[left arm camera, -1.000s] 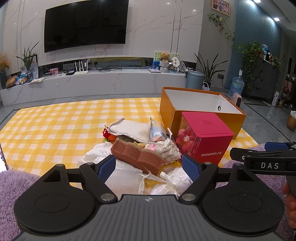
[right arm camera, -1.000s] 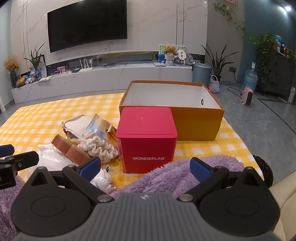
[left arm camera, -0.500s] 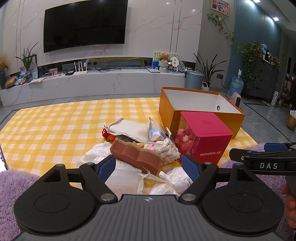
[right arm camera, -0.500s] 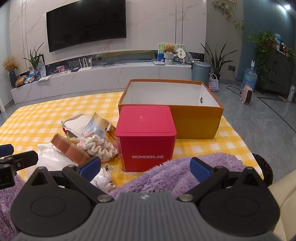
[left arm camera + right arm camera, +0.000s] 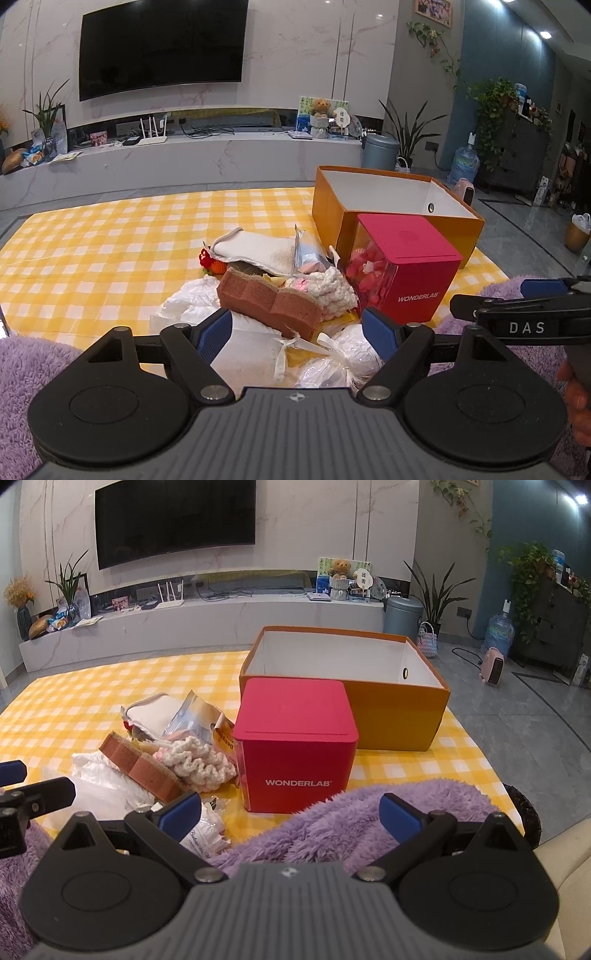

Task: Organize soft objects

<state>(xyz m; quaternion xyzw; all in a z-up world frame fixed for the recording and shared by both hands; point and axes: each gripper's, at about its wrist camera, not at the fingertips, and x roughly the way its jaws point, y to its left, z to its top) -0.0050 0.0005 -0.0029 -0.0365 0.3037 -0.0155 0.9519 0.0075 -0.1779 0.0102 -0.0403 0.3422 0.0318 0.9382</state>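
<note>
Both grippers are hanging low at the near edge of a yellow checked cloth [image 5: 110, 236], jaws spread wide, gripping nothing. Left gripper [image 5: 297, 334] is pointing over white plastic bags [image 5: 332, 363] toward a brown sponge [image 5: 269, 301] leaning on a cream crocheted piece [image 5: 332, 290]. Behind these, a white padded cloth [image 5: 255, 249] and a foil pouch [image 5: 308, 251] are lying in the same heap. Right gripper [image 5: 291, 812] is hovering over purple fleece [image 5: 343, 823], facing a red WONDERLAB box [image 5: 299, 746] standing just before an open orange box [image 5: 391, 716].
</note>
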